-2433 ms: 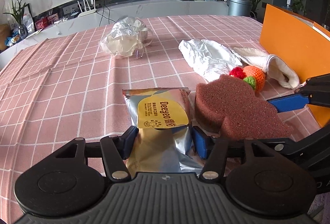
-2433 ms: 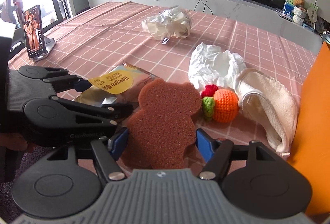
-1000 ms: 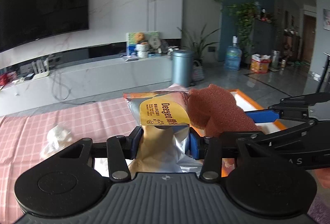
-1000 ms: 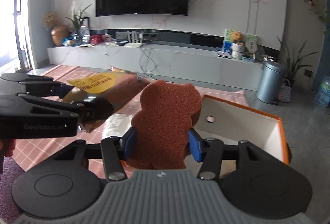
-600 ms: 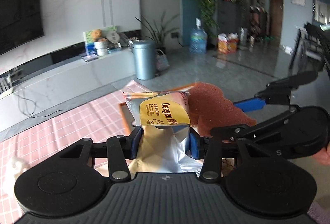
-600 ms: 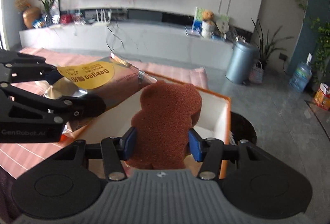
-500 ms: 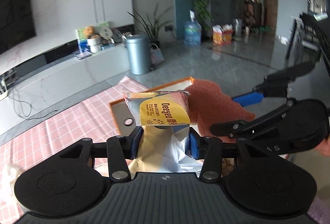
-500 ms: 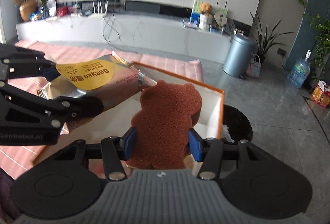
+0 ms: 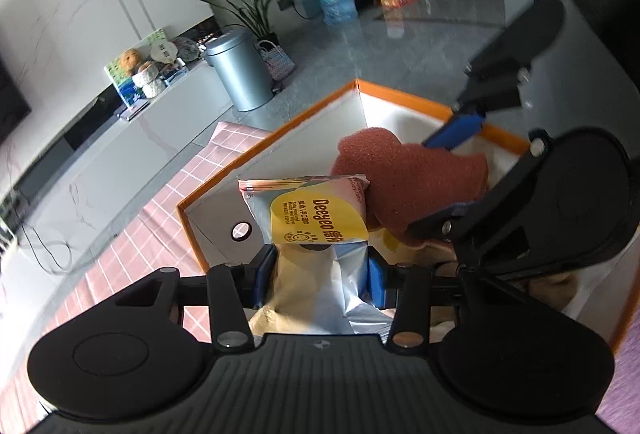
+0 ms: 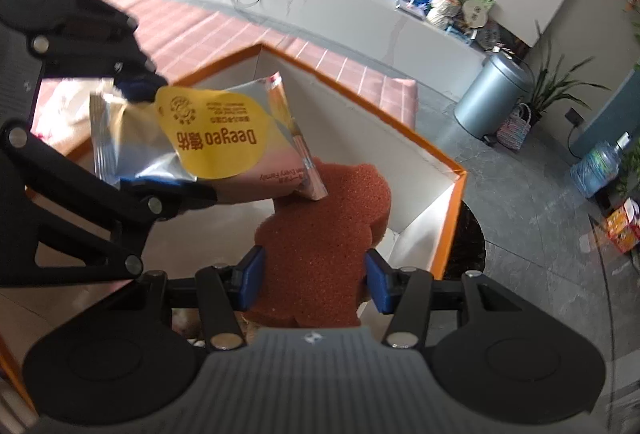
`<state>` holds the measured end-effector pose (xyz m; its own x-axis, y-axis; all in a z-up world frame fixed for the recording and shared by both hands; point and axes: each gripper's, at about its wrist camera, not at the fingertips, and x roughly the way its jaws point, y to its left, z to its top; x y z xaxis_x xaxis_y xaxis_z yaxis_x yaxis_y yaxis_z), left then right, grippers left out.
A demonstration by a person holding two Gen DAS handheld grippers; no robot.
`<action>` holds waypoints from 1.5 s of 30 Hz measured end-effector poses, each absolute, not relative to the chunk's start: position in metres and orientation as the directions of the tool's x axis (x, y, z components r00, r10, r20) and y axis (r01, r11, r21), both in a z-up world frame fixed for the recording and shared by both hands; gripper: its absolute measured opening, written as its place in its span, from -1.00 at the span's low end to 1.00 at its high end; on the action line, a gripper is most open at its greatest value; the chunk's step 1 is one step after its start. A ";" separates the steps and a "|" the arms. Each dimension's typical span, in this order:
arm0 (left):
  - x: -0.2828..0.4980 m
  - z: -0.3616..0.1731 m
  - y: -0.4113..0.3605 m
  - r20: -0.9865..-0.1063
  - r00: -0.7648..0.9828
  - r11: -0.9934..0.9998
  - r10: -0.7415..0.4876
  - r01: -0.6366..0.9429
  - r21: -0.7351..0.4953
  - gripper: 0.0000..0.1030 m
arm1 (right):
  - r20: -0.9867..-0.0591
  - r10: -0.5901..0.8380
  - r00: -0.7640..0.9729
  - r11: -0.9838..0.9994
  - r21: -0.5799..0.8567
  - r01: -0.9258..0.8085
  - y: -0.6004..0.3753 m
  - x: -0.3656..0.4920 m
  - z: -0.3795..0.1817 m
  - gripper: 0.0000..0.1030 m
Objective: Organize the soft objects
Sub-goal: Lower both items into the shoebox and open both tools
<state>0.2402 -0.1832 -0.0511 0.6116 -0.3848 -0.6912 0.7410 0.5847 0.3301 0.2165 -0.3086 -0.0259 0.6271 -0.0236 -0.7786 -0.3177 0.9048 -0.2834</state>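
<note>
Left gripper [image 9: 322,270]: both blue pads are pressed against the sides of a foil snack packet; it is held above the open box. It is also seen from the right wrist view [image 10: 168,146], at the left of the frame.
Foil snack packet [image 9: 316,222]: silver wrapper with a yellow label printed "Deeyeo"; clamped by its lower half, the sealed top edge pointing forward over the box interior. In the right wrist view [image 10: 212,142] its corner is seen overlapping the top of the sponge; whether they touch cannot be told.
Right gripper [image 10: 314,280]: fingers are closed on the lower sides of a brown sponge. It is seen from the left wrist view [image 9: 460,170], just beside the left gripper.
Brown sponge [image 10: 324,234]: bear-shaped, porous, reddish brown; held upright over the box, just beside the packet [image 9: 404,174].
Box [image 10: 452,218]: orange rim, white inner walls, open top; a round hole is seen in one end wall [image 9: 241,230]. Beige contents at its bottom are too hidden to name.
Tablecloth [image 9: 168,202]: pink check, lying beside the box.
Bin [image 9: 240,74]: grey, lidded, standing on the floor beyond the table.
</note>
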 end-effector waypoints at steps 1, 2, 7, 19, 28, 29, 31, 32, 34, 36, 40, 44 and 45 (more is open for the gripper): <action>0.241 -0.055 -0.185 -0.695 0.611 0.571 -0.378 0.745 0.344 0.02 | -0.785 -0.027 0.619 0.899 -0.289 -0.328 -0.309 0.220 -0.028 0.03; 0.243 -0.058 -0.187 -0.700 0.609 0.557 -0.373 0.750 0.356 0.02 | -0.790 -0.030 0.612 0.895 -0.294 -0.336 -0.309 0.222 -0.030 0.03; 0.251 -0.071 -0.195 -0.716 0.605 0.498 -0.348 0.767 0.405 0.03 | -0.810 -0.037 0.585 0.878 -0.306 -0.369 -0.308 0.231 -0.037 0.04; 0.269 -0.097 -0.208 -0.754 0.588 0.454 -0.294 0.780 0.431 0.06 | -0.847 -0.085 0.524 0.843 -0.342 -0.415 -0.302 0.260 -0.051 0.12; 0.266 -0.091 -0.206 -0.754 0.581 0.445 -0.306 0.788 0.427 0.63 | -0.848 -0.098 0.521 0.836 -0.354 -0.418 -0.303 0.269 -0.051 0.28; 0.265 -0.089 -0.206 -0.750 0.587 0.447 -0.304 0.783 0.432 0.63 | -0.846 -0.100 0.523 0.836 -0.356 -0.417 -0.303 0.269 -0.050 0.29; 0.264 -0.086 -0.204 -0.736 0.609 0.453 -0.296 0.768 0.453 0.63 | -0.842 -0.104 0.529 0.831 -0.365 -0.419 -0.303 0.268 -0.048 0.32; 0.264 -0.084 -0.202 -0.730 0.617 0.459 -0.295 0.761 0.458 0.64 | -0.840 -0.105 0.533 0.829 -0.370 -0.420 -0.302 0.268 -0.047 0.33; 0.265 -0.078 -0.198 -0.723 0.622 0.478 -0.301 0.754 0.450 0.64 | -0.832 -0.109 0.544 0.825 -0.381 -0.418 -0.303 0.266 -0.044 0.36; 0.264 -0.072 -0.194 -0.716 0.627 0.493 -0.307 0.748 0.443 0.64 | -0.826 -0.113 0.553 0.822 -0.390 -0.415 -0.303 0.265 -0.040 0.43; 0.261 -0.060 -0.187 -0.693 0.648 0.516 -0.316 0.731 0.448 0.63 | -0.808 -0.123 0.576 0.814 -0.414 -0.408 -0.301 0.260 -0.029 0.56; 0.252 -0.048 -0.179 -0.672 0.662 0.537 -0.331 0.718 0.443 0.63 | -0.790 -0.122 0.601 0.815 -0.426 -0.394 -0.299 0.253 -0.019 0.61; 0.251 -0.045 -0.177 -0.666 0.667 0.541 -0.333 0.714 0.444 0.63 | -0.784 -0.122 0.608 0.813 -0.431 -0.392 -0.297 0.252 -0.016 0.63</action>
